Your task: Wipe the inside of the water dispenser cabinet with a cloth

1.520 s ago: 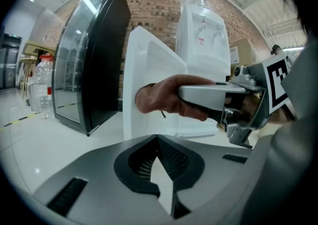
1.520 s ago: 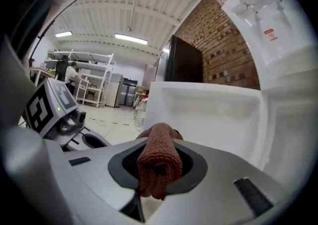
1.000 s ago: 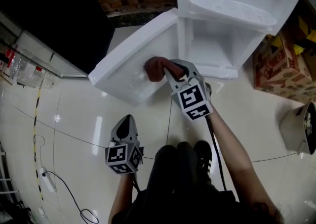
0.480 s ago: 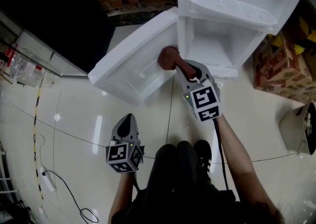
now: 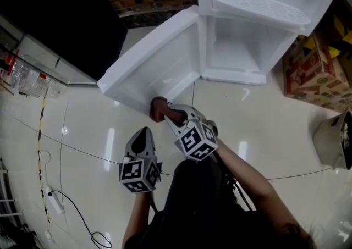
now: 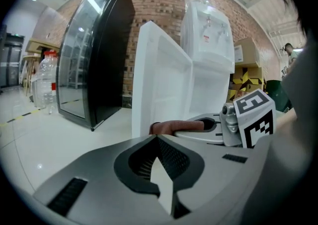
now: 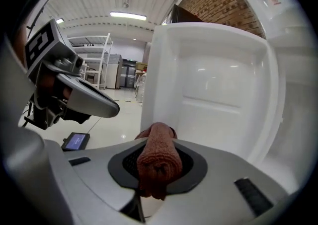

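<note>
The white water dispenser (image 5: 258, 0) stands with its lower cabinet (image 5: 236, 50) open and its door (image 5: 154, 72) swung out to the left. My right gripper (image 5: 170, 113) is shut on a rolled red-brown cloth (image 5: 158, 109), which sits by the door's near bottom edge, outside the cabinet. In the right gripper view the cloth (image 7: 159, 154) sticks out between the jaws of the right gripper (image 7: 155, 169), facing the door's inner panel (image 7: 218, 90). My left gripper (image 5: 141, 139) hangs lower left over the floor, shut and holding nothing; the left gripper (image 6: 158, 144) looks past the cloth (image 6: 174, 127).
Cardboard boxes (image 5: 316, 72) stand right of the dispenser, with a pale round bin (image 5: 333, 143) nearer. A black glass-door cooler (image 6: 94, 55) stands left of the door. Bottles (image 5: 25, 75) line the far left. A power strip and cable (image 5: 55, 201) lie on the glossy floor.
My right gripper has drawn back with the cloth from the cabinet's opening, down and left to the door's near edge. The left gripper has stayed put.
</note>
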`<state>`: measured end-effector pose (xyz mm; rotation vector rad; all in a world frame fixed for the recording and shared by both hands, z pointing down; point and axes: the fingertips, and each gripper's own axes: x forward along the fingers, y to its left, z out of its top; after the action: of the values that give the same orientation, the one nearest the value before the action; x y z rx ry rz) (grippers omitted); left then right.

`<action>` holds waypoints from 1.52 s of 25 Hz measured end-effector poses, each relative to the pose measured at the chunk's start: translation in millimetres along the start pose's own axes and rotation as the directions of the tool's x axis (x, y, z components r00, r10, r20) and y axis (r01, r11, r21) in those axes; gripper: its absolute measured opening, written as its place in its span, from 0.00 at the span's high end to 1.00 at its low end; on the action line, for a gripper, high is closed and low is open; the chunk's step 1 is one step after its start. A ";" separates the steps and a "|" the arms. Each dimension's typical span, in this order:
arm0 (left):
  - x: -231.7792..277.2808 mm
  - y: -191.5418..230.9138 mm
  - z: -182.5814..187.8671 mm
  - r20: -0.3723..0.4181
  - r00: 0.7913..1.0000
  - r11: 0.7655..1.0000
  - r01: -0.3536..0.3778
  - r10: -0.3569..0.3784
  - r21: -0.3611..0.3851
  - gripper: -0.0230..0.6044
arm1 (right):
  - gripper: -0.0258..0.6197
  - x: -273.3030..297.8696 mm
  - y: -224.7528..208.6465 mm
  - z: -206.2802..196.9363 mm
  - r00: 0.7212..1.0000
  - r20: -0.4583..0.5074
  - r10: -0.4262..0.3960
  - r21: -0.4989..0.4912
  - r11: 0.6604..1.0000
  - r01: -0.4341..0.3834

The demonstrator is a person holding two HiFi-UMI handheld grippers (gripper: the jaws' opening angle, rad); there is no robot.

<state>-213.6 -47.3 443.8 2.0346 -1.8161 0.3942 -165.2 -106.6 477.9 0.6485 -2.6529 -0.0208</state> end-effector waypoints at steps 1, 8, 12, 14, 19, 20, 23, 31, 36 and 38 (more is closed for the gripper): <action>-0.2 2.3 -1.0 0.002 1.000 1.000 -0.005 0.005 -0.004 1.00 | 0.83 2.2 -6.6 -3.8 1.000 -0.010 -0.014 0.004 1.000 0.014; -0.4 1.2 -6.9 -0.009 1.000 1.000 0.006 -0.006 -0.018 1.00 | 0.83 -3.3 -89.0 -27.6 0.980 -0.086 -0.179 0.007 0.984 0.180; -0.3 2.3 -7.4 -0.005 1.000 1.000 0.005 -0.005 -0.020 1.00 | 0.83 -20.1 -133.4 -44.2 0.954 -0.108 -0.281 0.045 0.957 0.287; -0.9 3.3 -6.8 -0.002 1.000 1.000 0.002 -0.002 -0.022 1.00 | 0.83 -31.6 -151.0 -53.4 0.939 -0.124 -0.320 0.064 0.942 0.330; 0.1 -0.5 -6.9 -0.008 1.000 1.000 0.011 -0.011 -0.019 1.00 | 0.83 -60.7 -177.1 -63.0 0.906 -0.177 -0.384 0.085 0.911 0.403; 0.6 -1.0 -7.5 -0.008 1.000 1.000 0.011 -0.011 -0.017 1.00 | 0.83 -62.4 -177.2 -64.2 0.906 -0.178 -0.384 0.087 0.911 0.403; 2.2 -3.8 -7.3 -0.005 1.000 1.000 0.015 -0.015 -0.015 1.00 | 0.83 -71.1 -169.3 -62.4 0.911 -0.158 -0.381 0.113 0.909 0.400; 10.6 -26.0 -8.2 0.004 0.998 0.998 0.058 -0.057 -0.023 1.00 | 0.83 -134.6 -130.5 -89.6 0.861 -0.140 -0.489 0.315 0.803 0.507; 19.2 -66.6 -7.5 0.011 0.990 0.990 0.140 -0.140 0.006 1.00 | 0.83 -189.1 -107.6 -92.4 0.816 -0.140 -0.561 0.425 0.710 0.562; 23.0 -87.4 -5.8 0.008 0.983 0.983 0.182 -0.182 0.024 1.00 | 0.83 -209.4 -98.6 -90.5 0.800 -0.138 -0.585 0.439 0.688 0.578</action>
<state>-123.9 -57.1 450.9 2.1997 -1.6205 0.3542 82.9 -94.1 469.6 1.6410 -2.3418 0.4436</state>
